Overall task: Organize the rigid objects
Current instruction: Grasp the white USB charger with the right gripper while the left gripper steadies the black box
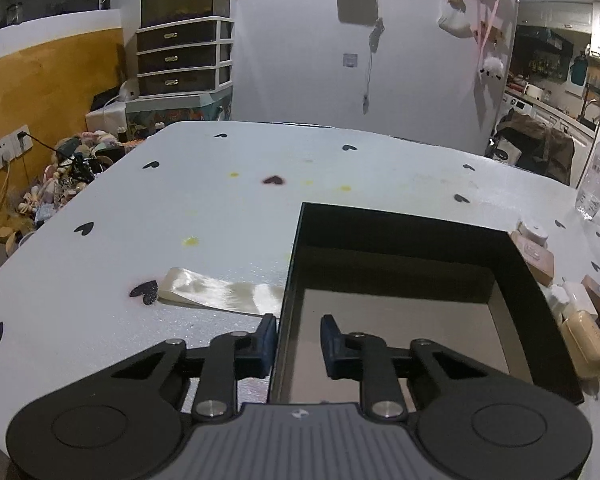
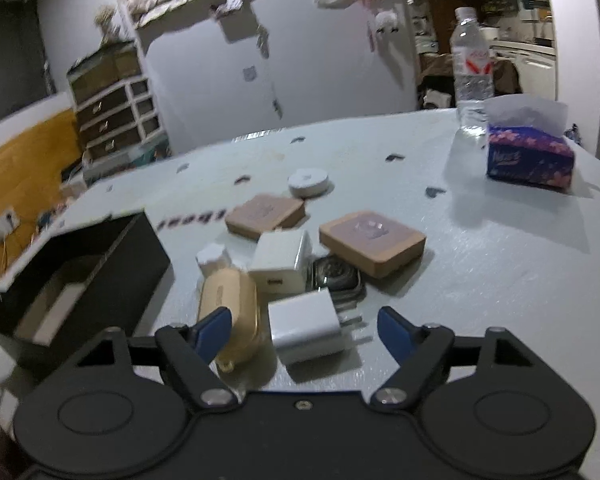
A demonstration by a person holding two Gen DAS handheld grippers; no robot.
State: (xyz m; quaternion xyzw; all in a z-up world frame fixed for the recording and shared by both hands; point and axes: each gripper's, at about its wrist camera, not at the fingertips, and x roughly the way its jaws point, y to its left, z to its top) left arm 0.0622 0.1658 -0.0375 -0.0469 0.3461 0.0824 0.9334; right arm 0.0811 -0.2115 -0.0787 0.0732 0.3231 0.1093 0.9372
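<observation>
L gripper [image 1: 298, 346] straddles the near-left wall of the black box [image 1: 516, 256] — one blue pad outside, one inside, jaws spread a little wider than the wall; can't tell if pads actually touch it. Likely steadying the box so it won't slide while items get dropped in. Box sits open-top on the white counter [image 1: 140, 208], interior looks bare so far, i.e. sorting barely begun. R gripper [image 2: 304, 330] hangs low over the clutter just right of the box, tilted slightly fwd and down, jaws spread wide w/ nothing pinched. The white charger [image 2: 304, 330] w/ prongs lies btwn the two blue pads — prob. the next pick. Beside it a tan case [image 2: 230, 308], partly under the left pad; behind, a second white adapter [image 2: 280, 262], a smartwatch [image 2: 336, 274], two tan square boxes [image 2: 372, 240], a round white puck [image 2: 308, 182] and a small white cap-like piece [image 2: 214, 256]. Items are bunched close together, some touching, so closing on the charger could nudge the tan case. Water bottle [image 2: 472, 64] and tissue pack [image 2: 528, 156] stand well apart, far right.
</observation>
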